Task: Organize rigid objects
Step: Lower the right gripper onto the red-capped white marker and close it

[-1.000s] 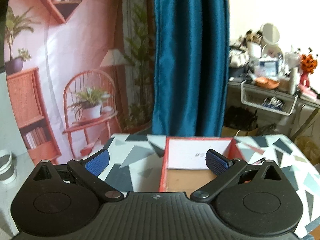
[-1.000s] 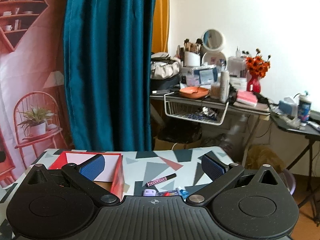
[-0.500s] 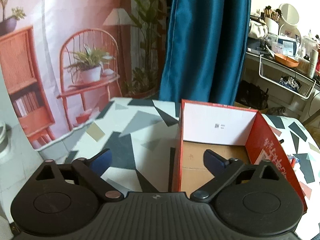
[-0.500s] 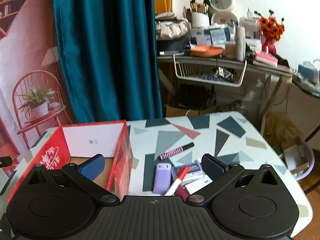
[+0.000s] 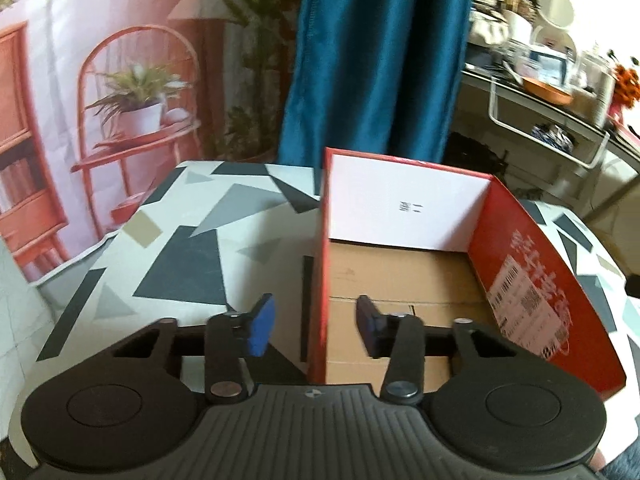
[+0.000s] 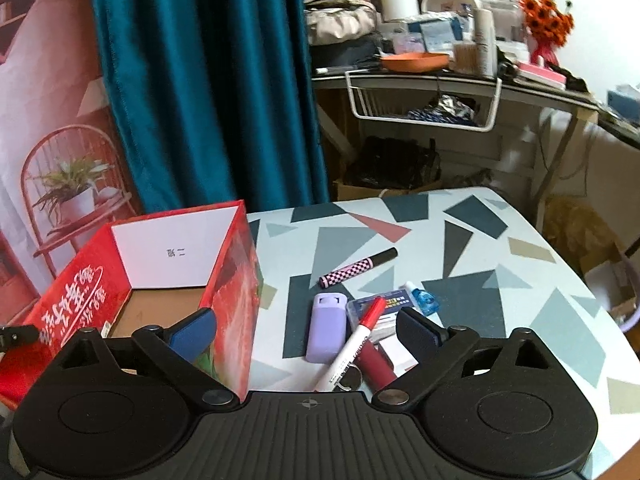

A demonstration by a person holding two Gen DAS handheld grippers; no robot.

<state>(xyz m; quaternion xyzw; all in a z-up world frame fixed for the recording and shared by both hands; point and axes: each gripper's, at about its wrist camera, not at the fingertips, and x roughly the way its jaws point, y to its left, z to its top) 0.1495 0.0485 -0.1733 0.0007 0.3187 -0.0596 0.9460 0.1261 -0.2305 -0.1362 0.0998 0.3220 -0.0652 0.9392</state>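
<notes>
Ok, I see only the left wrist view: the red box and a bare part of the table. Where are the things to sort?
Observer: On the table, right of the red box: a purple case, a red-capped marker, a checkered pen and a small blue bottle.
Operator: Is the right gripper holding one of them?
Observer: No. The right gripper is open and empty.
Operator: Which thing lies farthest from it?
Observer: The checkered pen; it lies alone, beyond the purple case.
</notes>
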